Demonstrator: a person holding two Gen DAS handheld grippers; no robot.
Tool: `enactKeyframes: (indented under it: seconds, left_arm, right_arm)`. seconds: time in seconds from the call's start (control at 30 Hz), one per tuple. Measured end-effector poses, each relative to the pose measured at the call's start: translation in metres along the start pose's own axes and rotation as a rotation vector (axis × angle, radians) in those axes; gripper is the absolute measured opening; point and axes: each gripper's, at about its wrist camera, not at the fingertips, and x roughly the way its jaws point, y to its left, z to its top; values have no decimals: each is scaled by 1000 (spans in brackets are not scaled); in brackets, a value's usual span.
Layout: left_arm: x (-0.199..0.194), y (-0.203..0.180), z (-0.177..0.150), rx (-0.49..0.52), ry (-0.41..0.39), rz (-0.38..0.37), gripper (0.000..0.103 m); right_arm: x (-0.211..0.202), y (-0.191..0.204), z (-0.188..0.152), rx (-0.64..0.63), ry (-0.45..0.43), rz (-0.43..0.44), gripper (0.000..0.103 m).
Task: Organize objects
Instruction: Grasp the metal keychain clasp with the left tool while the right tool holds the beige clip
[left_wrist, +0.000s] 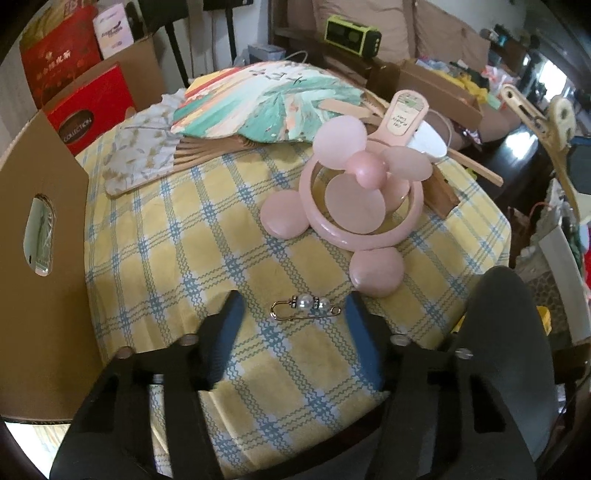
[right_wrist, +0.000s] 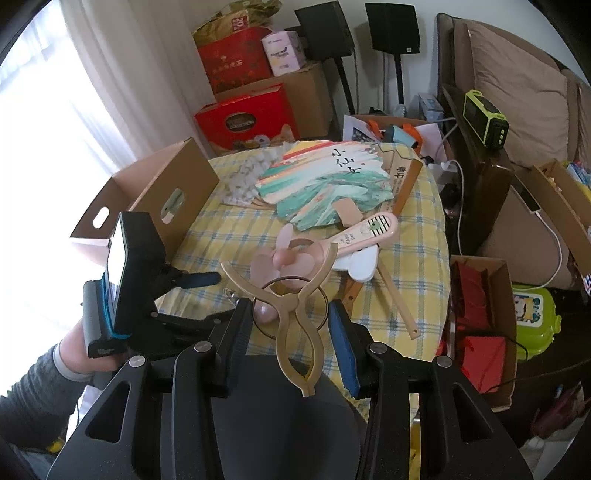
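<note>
Round table under a yellow cloth with blue check lines (left_wrist: 177, 236), crowded at its far half. On the cloth: a pink plastic hand fan with round blades and two disc feet (left_wrist: 354, 192), lying flat; behind it a painted paper fan in green, orange and cream (left_wrist: 266, 103) overlapping a grey-white folding fan with wooden ribs (left_wrist: 140, 155). Near the front edge, a small gold safety-pin brooch with two pearls (left_wrist: 304, 306), flat on the cloth between the blue pads of the left gripper (left_wrist: 293, 310), jaws part-closed, not touching it. Right gripper (right_wrist: 290, 317) clenched across a beige plastic clip with forked arms (right_wrist: 295, 314), held up above the table edge. Open brown cardboard box with handle cut-outs (right_wrist: 147, 199) at the table's left side. Beyond: red gift boxes (right_wrist: 247, 118), white curtains (right_wrist: 122, 74), a brown cushioned sofa (right_wrist: 517, 92), a lime-green radio (right_wrist: 485, 120).
</note>
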Motion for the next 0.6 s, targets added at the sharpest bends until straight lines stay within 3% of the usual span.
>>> enactKeyframes:
  seconds: [0.07, 0.37, 0.6]
  left_arm:
    - [-1, -1, 0, 4, -7, -1, 36]
    - [-8, 5, -3, -36, -13, -12, 35]
    - [-45, 15, 0, -89, -83, -22, 35]
  right_arm:
    - [1, 1, -1, -1, 1, -1, 42]
    - [2, 3, -1, -5, 3, 2, 42]
    - [1, 11, 4, -24, -10, -7, 42]
